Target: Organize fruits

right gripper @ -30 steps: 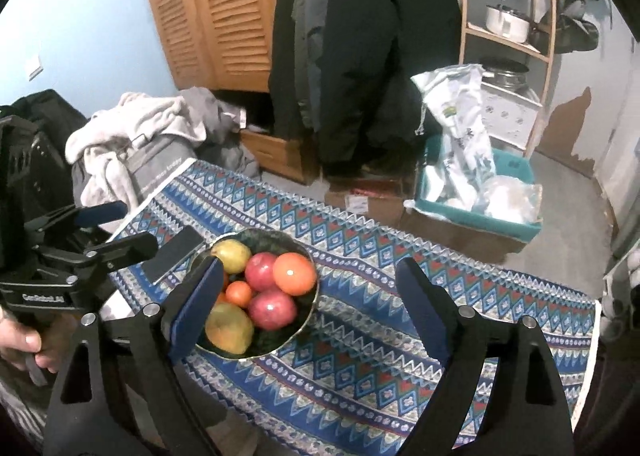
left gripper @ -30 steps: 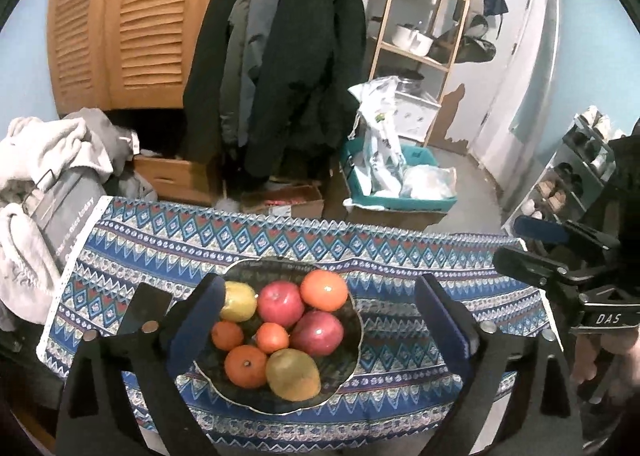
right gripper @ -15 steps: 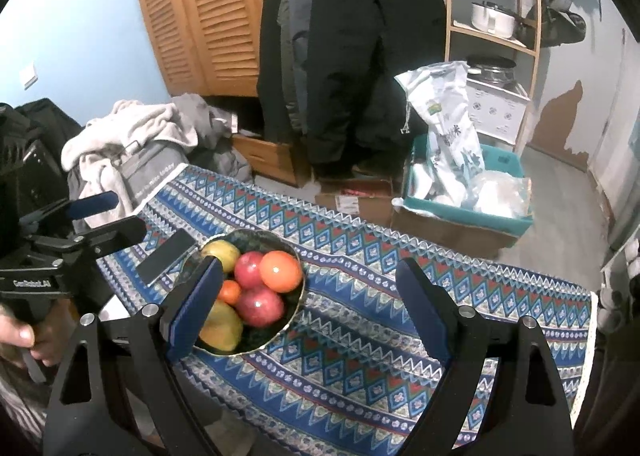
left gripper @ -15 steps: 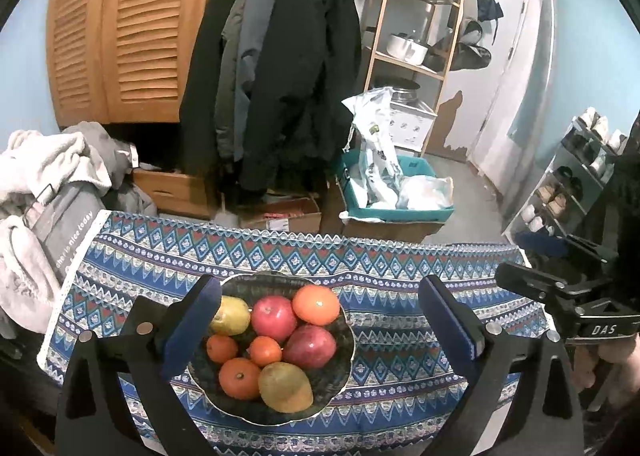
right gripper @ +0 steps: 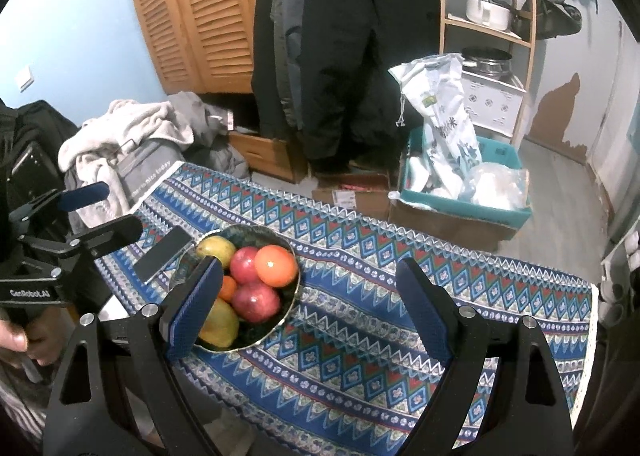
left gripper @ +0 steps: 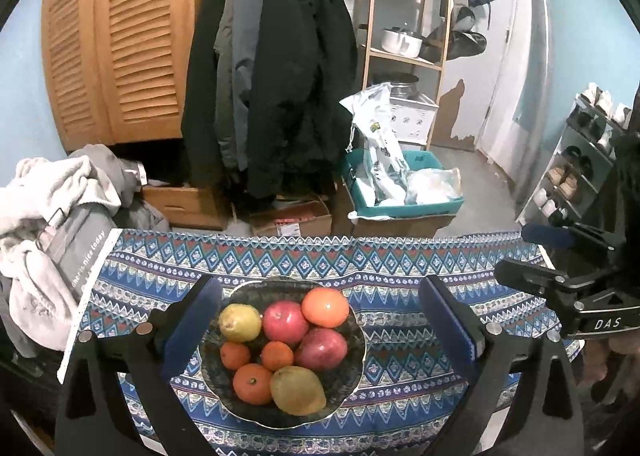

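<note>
A dark bowl [left gripper: 354,322] on the patterned cloth holds two red apples [left gripper: 285,322], a large orange [left gripper: 325,307], three small oranges [left gripper: 253,383] and two yellow-green pears [left gripper: 298,390]. My left gripper [left gripper: 320,292] hangs open above the bowl's near side, with nothing between its blue pads. In the right wrist view the same bowl [right gripper: 248,230] lies at the left, partly behind one finger. My right gripper [right gripper: 310,272] is open and empty over the cloth just right of the bowl. Each gripper shows in the other's view, the right gripper [left gripper: 528,254] and the left gripper [right gripper: 112,210].
A blue patterned tablecloth [left gripper: 400,276] covers the table. A dark flat phone [right gripper: 162,258] lies left of the bowl. A heap of clothes [left gripper: 48,216] rests off the table's left end. Cardboard boxes and a teal bin [left gripper: 400,208] stand beyond the far edge. A hand [right gripper: 16,336] holds the left gripper.
The left gripper has drawn back and up a little, so the bowl sits lower in its view. The right gripper has kept still. Both stay open.
</note>
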`<action>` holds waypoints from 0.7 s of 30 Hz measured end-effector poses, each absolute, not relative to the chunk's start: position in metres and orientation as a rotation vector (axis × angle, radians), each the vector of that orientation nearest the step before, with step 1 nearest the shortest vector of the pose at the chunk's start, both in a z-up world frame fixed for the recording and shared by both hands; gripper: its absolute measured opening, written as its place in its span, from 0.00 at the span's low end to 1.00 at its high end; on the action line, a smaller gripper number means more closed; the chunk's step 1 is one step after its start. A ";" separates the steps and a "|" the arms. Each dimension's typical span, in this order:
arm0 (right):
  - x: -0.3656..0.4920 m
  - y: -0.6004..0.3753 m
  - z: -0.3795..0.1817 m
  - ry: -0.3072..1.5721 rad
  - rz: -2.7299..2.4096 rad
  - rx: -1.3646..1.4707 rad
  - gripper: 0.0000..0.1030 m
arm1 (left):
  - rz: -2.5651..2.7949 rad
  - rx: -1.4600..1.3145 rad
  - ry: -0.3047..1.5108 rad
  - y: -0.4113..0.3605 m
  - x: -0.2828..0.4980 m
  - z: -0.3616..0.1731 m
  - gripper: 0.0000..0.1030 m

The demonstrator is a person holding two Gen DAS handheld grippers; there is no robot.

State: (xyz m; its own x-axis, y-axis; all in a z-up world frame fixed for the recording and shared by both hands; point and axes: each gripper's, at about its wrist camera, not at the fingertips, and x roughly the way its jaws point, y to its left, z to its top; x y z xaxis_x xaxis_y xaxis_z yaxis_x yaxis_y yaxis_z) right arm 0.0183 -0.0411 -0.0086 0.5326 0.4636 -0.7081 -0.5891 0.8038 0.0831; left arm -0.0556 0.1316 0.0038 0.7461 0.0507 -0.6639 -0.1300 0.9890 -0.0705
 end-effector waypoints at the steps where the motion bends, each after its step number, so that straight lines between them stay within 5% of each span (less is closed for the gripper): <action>1: 0.019 -0.042 -0.009 0.790 0.631 -0.173 0.85 | 0.100 -0.115 0.723 0.131 -0.055 0.004 0.97; 21: 0.017 -0.042 -0.011 0.796 0.632 -0.175 0.85 | 0.122 -0.105 0.745 0.129 -0.056 0.002 0.97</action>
